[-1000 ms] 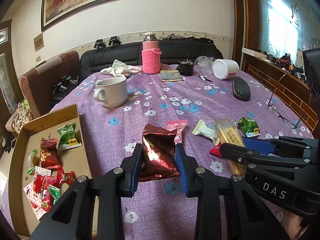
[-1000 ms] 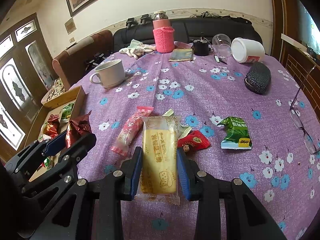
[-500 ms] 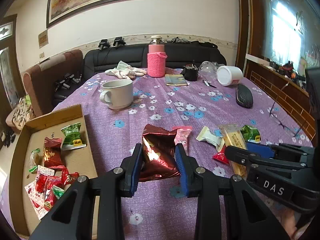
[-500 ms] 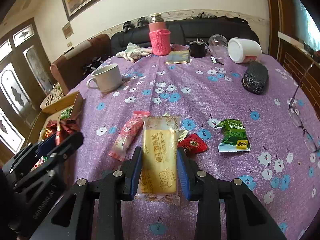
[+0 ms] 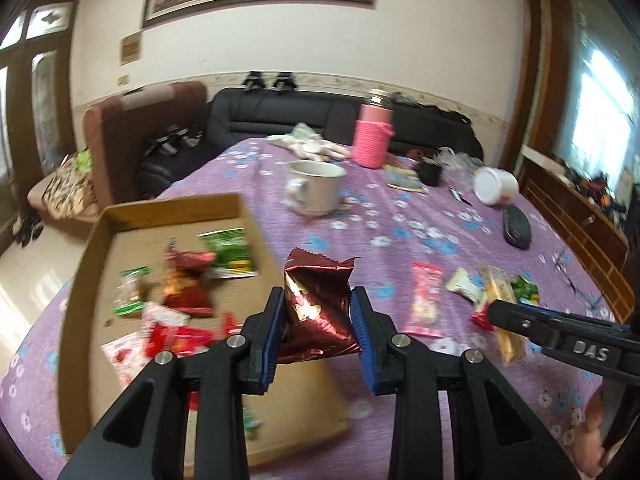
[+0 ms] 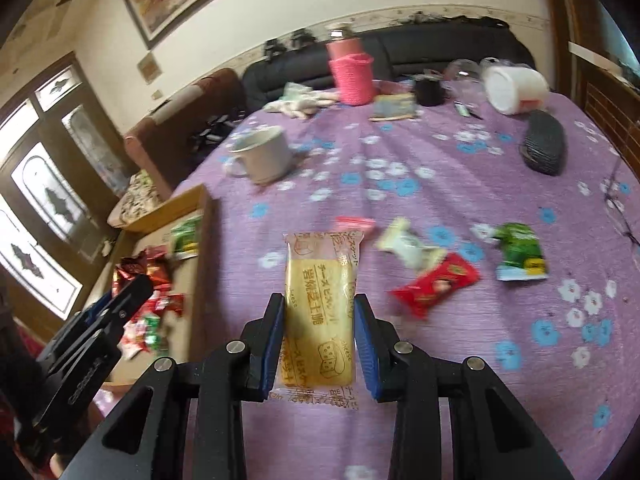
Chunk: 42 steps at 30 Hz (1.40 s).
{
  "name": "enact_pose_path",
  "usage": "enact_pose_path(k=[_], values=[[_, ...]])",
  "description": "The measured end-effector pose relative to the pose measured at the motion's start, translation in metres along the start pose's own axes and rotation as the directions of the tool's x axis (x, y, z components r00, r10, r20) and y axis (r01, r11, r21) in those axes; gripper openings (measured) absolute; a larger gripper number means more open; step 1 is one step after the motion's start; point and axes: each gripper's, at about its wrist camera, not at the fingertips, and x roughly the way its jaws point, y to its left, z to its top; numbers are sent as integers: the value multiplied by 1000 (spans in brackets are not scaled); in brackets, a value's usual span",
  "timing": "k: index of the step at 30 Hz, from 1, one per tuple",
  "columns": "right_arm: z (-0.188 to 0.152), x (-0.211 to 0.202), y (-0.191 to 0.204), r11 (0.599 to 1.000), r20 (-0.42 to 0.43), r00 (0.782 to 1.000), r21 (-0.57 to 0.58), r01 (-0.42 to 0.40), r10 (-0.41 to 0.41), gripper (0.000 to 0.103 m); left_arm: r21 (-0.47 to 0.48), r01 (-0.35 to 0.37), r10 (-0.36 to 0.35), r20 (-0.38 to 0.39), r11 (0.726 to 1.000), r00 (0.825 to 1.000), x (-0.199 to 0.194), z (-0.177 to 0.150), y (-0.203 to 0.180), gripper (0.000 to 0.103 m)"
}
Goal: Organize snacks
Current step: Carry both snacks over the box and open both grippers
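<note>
My left gripper (image 5: 319,312) is shut on a dark red foil snack packet (image 5: 318,304), held above the right edge of the cardboard box (image 5: 176,210). The box holds several red and green snack packets (image 5: 188,280). My right gripper (image 6: 319,316) is shut on a yellow cheese biscuit packet (image 6: 320,312), lifted above the purple flowered tablecloth (image 6: 420,152). On the cloth lie a pink packet (image 5: 425,298), a white packet (image 6: 408,246), a red packet (image 6: 436,282) and a green packet (image 6: 520,250). The right gripper shows at the right of the left wrist view (image 5: 494,312), the left gripper at the left of the right wrist view (image 6: 138,286).
A white mug (image 5: 316,192), a pink knitted flask (image 5: 372,136), a tipped white jar (image 5: 496,186), a black case (image 5: 517,226) and glasses (image 6: 620,208) sit farther back. A black sofa (image 5: 280,120) and brown armchair (image 5: 140,120) stand behind the table.
Both grippers have swung left with their packets. The left one now hangs over the box's right edge. The box has come closer and more central in both views.
</note>
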Motion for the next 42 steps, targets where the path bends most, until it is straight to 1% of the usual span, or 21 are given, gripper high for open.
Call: enact_pose_path(k=[3,5,8,11,14,16,19,25,38,42], values=[[2,2,31,998,0,999,-61,-33,34,37,-41,-51,52,21,998,998,-9,0,31,32],[2,7,52,994,-7,999,-100,-53,53,37,-79,-80,82,17,994,996,-12,-1,53,32],[-2,22,84,984,-35,996,-153,-86,81,37,-131,-137,135,-21,982,991,-8,-6,86,32],[-8,39,119,971,-69,991,-201,-129,117,37,-186,-171,163,-58,968,985,-2,-11,113,32],[-13,54,144,958,-91,987,-244,-152,134,37,-224,-203,189,-85,953,978,6,-17,128,32],[-16,65,156,953,-105,986,-260,-155,132,37,-242,-202,182,-103,949,978,10,-19,132,32],[-23,80,162,951,-126,985,-272,-149,118,37,-242,-215,191,-122,946,974,16,-22,133,32],[-35,97,163,945,-159,983,-297,-135,91,37,-255,-227,198,-136,940,971,16,-23,137,32],[-44,98,157,946,-140,988,-305,-107,66,39,-224,-249,223,-138,942,965,19,-23,133,32],[-47,96,157,945,-121,991,-315,-91,56,43,-212,-262,237,-136,941,962,19,-23,131,32]])
